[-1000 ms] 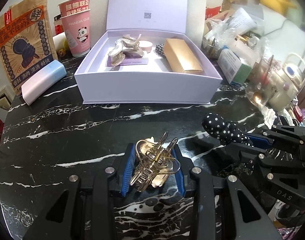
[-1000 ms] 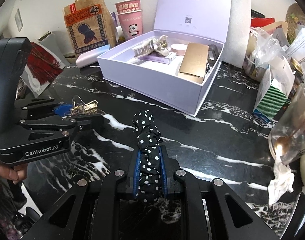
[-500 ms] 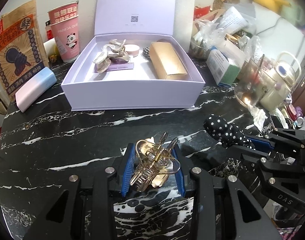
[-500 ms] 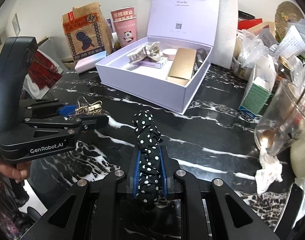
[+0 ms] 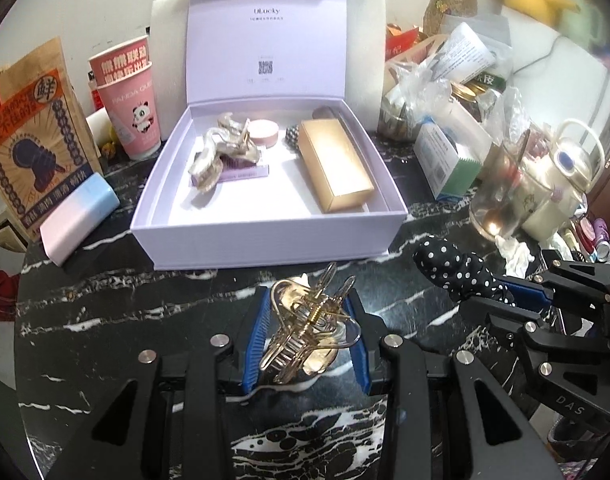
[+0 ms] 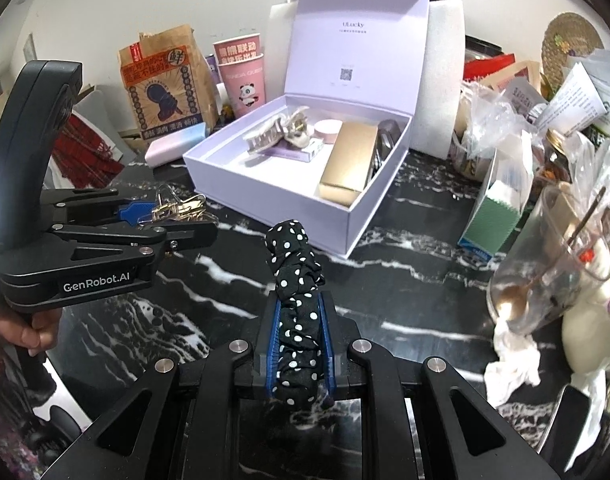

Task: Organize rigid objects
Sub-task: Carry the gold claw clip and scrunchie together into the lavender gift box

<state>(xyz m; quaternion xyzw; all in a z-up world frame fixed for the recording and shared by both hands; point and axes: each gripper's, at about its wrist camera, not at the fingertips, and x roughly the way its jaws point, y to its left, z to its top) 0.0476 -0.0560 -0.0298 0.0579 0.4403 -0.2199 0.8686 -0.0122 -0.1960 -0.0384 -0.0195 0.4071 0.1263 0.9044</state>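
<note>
Gold metal claw hair clip (image 5: pixel 309 336) and black white-dotted fabric scrunchie (image 6: pixel 299 312), both gripped above black marble table (image 5: pixel 105 320).
Left gripper (image 5: pixel 307 344) pinches the clip at lower centre; right gripper (image 6: pixel 299 340) pinches the scrunchie. Open lilac cardboard gift box (image 5: pixel 265 236), upper centre, holds a pearly claw clip (image 5: pixel 221 156) and gold carton (image 5: pixel 335 170).

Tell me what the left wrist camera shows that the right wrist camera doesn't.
Only the left wrist view shows the dotted ball behind the gold box, and the cream kettle whole.

Only the right wrist view shows a hand holding the left gripper, and red plaid cloth.

Both show the open lilac box, the gold hair claw clamped in the left gripper, the polka-dot scrunchie clamped in the right gripper, the panda cup and the paper bag.
</note>
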